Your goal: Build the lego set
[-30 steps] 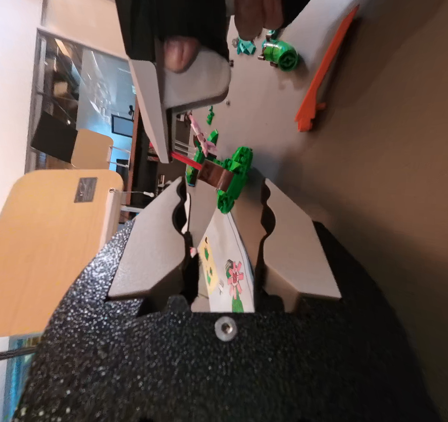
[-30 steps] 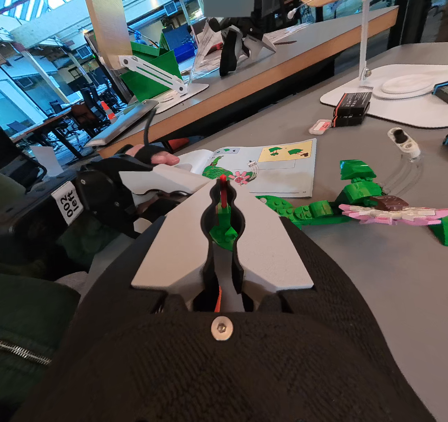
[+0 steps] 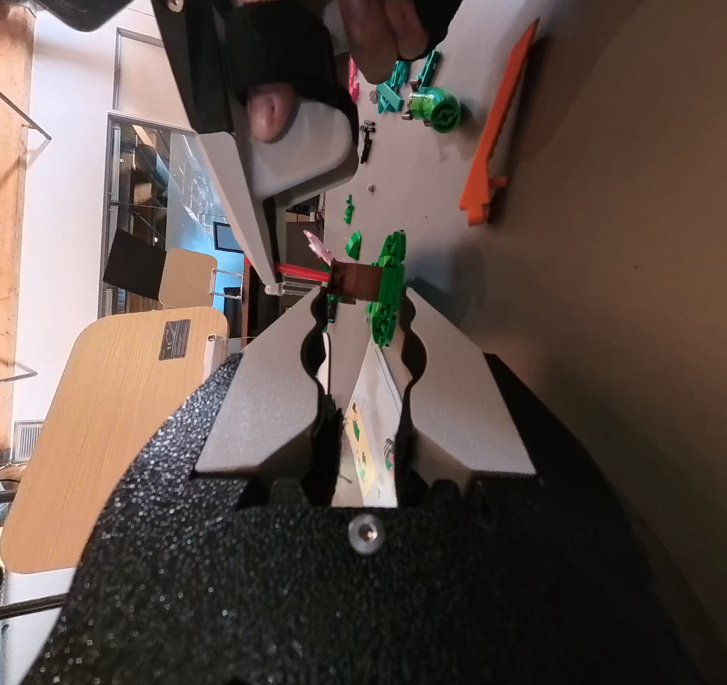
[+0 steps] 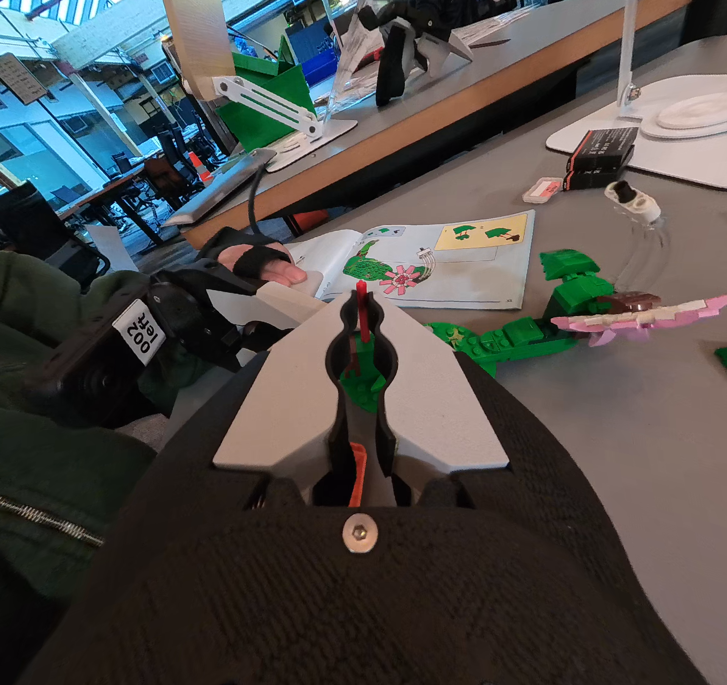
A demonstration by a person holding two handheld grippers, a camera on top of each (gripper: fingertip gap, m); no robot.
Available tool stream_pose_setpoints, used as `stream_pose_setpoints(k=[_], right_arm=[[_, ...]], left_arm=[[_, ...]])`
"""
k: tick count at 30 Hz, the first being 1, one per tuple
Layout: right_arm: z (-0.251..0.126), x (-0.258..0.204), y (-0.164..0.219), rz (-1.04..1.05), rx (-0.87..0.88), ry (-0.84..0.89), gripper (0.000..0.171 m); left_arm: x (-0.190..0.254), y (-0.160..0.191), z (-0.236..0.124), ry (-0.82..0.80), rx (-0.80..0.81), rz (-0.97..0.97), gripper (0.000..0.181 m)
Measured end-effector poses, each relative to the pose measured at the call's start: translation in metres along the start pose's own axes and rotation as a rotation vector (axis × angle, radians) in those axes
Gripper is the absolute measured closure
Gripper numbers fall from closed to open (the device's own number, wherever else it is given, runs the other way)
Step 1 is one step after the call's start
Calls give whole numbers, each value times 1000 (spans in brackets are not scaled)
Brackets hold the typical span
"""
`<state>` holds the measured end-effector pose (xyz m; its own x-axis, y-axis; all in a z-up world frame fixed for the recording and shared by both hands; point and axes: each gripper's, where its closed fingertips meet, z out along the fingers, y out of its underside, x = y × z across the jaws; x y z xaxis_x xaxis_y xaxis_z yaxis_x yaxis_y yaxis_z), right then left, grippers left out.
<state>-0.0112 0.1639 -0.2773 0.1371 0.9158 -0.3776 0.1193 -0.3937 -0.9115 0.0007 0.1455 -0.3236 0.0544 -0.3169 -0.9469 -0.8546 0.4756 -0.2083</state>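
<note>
While right gripper [image 4: 362, 304] pinches a thin red rod [image 4: 362, 314] whose tip meets the brown brick [image 3: 354, 281] on the green leaf assembly [image 3: 387, 292], left gripper [image 3: 360, 304] gapes empty beside it on the grey table [image 3: 550, 312].

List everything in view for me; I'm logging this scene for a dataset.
Red rod: one, red, pinched at the right gripper's tips.
Green leaf build: one, green, on the grey table.
Pink flower: one, pink with brown centre, at the build's end.
Instruction booklet: one, open, behind the build.
Brick separator: one, orange, on the table.
Black boxes: two, stacked, far right.
Left gripper: open, empty.
Right gripper: shut on the rod.
</note>
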Motion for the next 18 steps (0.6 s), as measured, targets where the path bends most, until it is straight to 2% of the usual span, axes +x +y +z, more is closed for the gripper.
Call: stream_pose_setpoints(k=[18], right_arm=[[5, 3, 14, -23, -82, 42, 167]], left_arm=[[5, 8, 3, 7, -15, 19, 147]])
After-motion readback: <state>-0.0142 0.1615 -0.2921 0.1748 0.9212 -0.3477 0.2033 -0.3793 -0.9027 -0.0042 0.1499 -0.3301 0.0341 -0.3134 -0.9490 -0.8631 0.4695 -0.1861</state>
